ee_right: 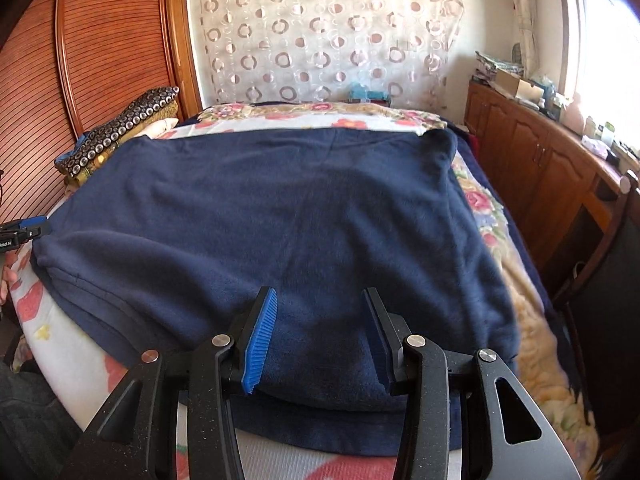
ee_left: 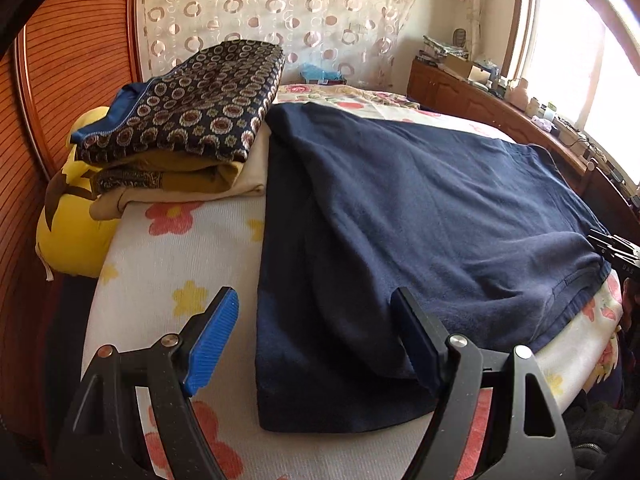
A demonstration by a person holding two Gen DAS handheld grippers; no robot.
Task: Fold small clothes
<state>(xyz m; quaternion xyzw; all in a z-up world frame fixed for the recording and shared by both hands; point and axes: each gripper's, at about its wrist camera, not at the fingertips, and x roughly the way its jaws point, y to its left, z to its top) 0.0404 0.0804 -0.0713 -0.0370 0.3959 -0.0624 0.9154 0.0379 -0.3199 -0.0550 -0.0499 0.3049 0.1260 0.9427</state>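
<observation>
Navy garment (ee_right: 280, 216) lies spread on the bed (ee_left: 168, 256), already doubled over: a folded top layer sits on a lower layer whose edge pokes out at the near side. That near edge faces both grippers, so it reads as set up for the next fold away from the person

Left gripper (ee_left: 316, 340): jaws wide apart, straddling the garment's near-left corner; one blue pad hangs over bare bedsheet, the other over cloth. Nothing pinched

Right gripper (ee_right: 320, 336): jaws roughly half apart, poised over the rolled near edge of the garment. Pads look clear of the fabric, though the lower tips are hard to separate from the dark cloth, so light contact can't be ruled out. Calling it not gripping

Both grippers sit along the same near hem, well apart, which suits lifting the edge evenly

Folded pile of patterned clothes (ee_left: 180, 120) stacked at the far-left of the bed, beside a yellow plush toy (ee_left: 76, 220), clear of the working area; likely the done stack
</observation>
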